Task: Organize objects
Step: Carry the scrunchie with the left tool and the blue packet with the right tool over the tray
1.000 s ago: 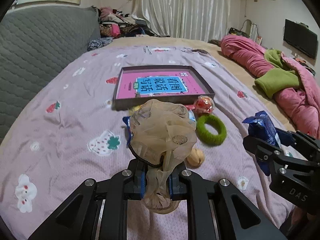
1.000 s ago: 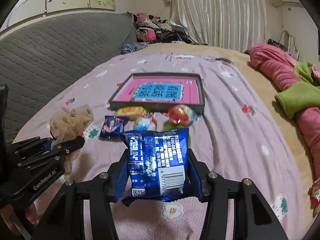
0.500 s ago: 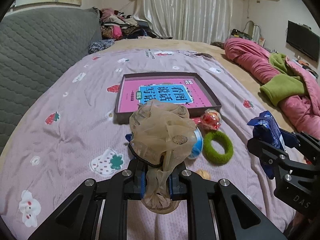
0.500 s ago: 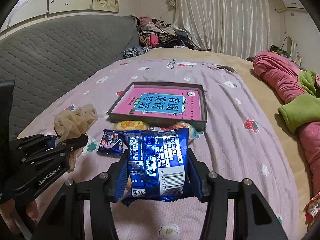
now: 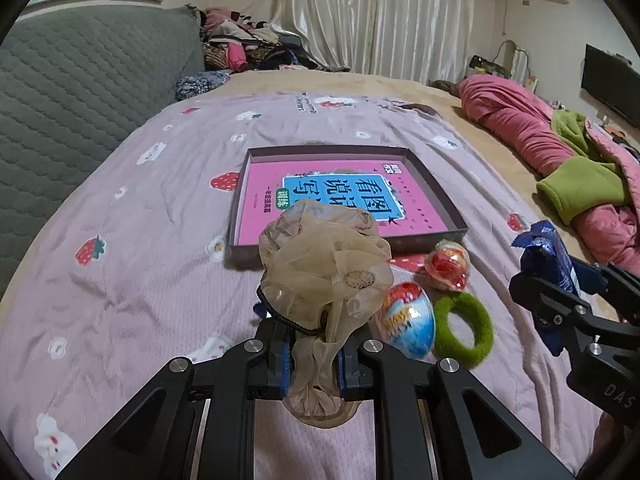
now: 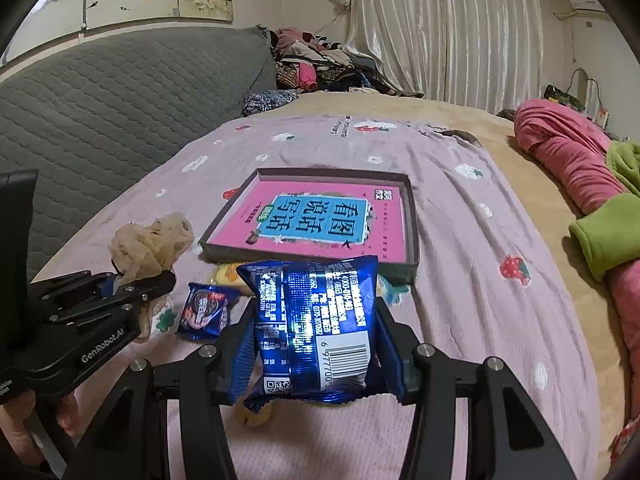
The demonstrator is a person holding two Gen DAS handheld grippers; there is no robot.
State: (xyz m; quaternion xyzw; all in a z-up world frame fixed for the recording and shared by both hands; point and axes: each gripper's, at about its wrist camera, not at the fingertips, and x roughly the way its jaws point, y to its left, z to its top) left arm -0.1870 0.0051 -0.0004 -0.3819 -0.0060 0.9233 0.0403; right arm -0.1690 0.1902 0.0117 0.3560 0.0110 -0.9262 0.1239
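The left gripper (image 5: 313, 356) is clamped tight on a bunched beige mesh scrunchie (image 5: 324, 264), which puffs up above the jaws and trails below them — in the right wrist view the same bundle (image 6: 150, 246) sits at the tip of that gripper (image 6: 132, 284), held above the left side of the bed. The right gripper (image 6: 316, 340) stands partly open, its two pads pressing the sides of a blue snack packet (image 6: 316, 320) held upright with the barcode facing the camera; from the left wrist view that packet (image 5: 546, 252) shows edge-on at the right. Both are raised over the lilac strawberry-print bedspread (image 5: 132, 264). Toward the middle of the bed lies a shallow dark box (image 5: 434, 196) holding a pink book (image 5: 276, 196) with a blue title panel. Just before the box's near edge lie loose things: a red foil-wrapped ball (image 5: 446, 266), a blue-and-red toy egg (image 5: 410, 318) touching a green fuzzy ring (image 5: 464, 326), a small blue wrapped biscuit (image 6: 206, 308) and a yellow wrapper (image 6: 228, 274) — the last partly hidden behind the packet. A pink quilt with a green lining (image 5: 560, 172) is heaped along the bed's right edge.
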